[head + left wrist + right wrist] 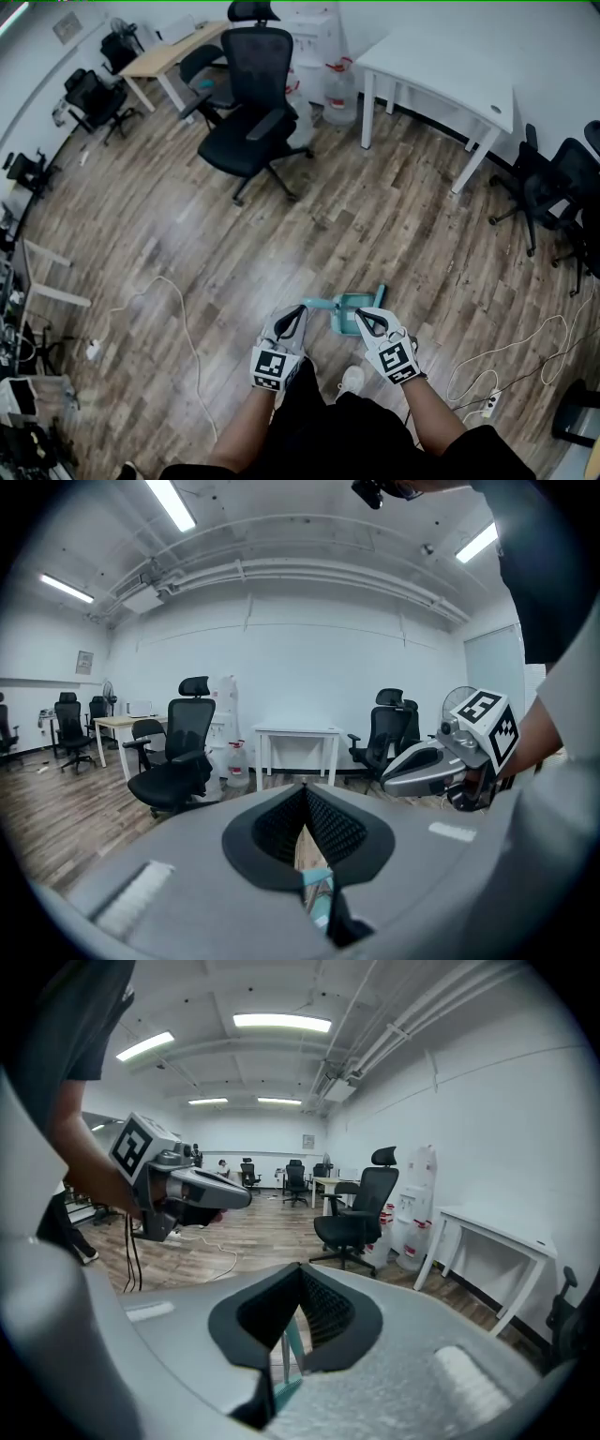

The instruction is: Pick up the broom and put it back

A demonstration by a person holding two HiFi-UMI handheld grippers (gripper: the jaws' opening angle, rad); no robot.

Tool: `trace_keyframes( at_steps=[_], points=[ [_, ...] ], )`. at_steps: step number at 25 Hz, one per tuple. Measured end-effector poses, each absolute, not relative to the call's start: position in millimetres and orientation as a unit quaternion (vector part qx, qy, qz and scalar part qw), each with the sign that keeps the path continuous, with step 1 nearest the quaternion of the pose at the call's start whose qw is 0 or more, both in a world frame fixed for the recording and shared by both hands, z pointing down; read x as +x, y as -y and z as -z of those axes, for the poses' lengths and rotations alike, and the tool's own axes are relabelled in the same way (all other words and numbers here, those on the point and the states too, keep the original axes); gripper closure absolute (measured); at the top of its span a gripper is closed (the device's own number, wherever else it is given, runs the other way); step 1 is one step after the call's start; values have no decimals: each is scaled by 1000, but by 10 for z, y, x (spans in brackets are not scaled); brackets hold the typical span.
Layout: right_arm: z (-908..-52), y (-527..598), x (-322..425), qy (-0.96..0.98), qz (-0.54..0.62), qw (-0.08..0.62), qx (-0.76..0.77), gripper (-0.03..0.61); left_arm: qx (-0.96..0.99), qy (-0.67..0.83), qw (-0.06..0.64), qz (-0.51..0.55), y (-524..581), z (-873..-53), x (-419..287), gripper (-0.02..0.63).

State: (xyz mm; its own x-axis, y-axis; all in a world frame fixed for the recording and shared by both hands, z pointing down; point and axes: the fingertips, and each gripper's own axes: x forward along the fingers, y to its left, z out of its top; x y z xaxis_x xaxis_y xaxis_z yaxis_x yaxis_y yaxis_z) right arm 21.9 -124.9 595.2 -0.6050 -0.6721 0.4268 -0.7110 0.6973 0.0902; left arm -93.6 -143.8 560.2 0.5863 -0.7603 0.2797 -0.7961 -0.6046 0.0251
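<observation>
Head view: teal broom lies flat on the wood floor, just ahead of the person's shoe. It is well apart from the black office chair and the white table. Its wide part looks pan-like; can't tell broom from dustpan here.

Left gripper sits by the thin handle end. Right gripper overlaps the wide part. This view doesn't show whether either touches it.

Left gripper view: pad tips meet and nothing is clamped. A bit of teal shows only through the slot under the pads, down on the floor. The other gripper hangs just beside, marker cube up.

Right gripper view: same, jaws fully together and empty, with a teal sliver under the pads.

Only the head view shows the power strip near the floor's right edge.
</observation>
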Motion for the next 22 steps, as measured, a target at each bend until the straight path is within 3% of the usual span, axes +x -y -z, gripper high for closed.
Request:
trace_keyframes(
  at_steps=[8, 10, 22],
  points=[
    [-6458, 1204, 55, 895, -34, 288, 339, 574, 884, 437, 83, -143, 1564, -5828, -1010, 595],
    [-6614, 1219, 22, 892, -41, 310, 327, 510, 882, 438, 92, -147, 1566, -5869, -1047, 595],
    [-7212, 1380, -83, 875, -66, 374, 301, 468, 876, 439, 114, -166, 1531, -6040, -1220, 595]
  ],
)
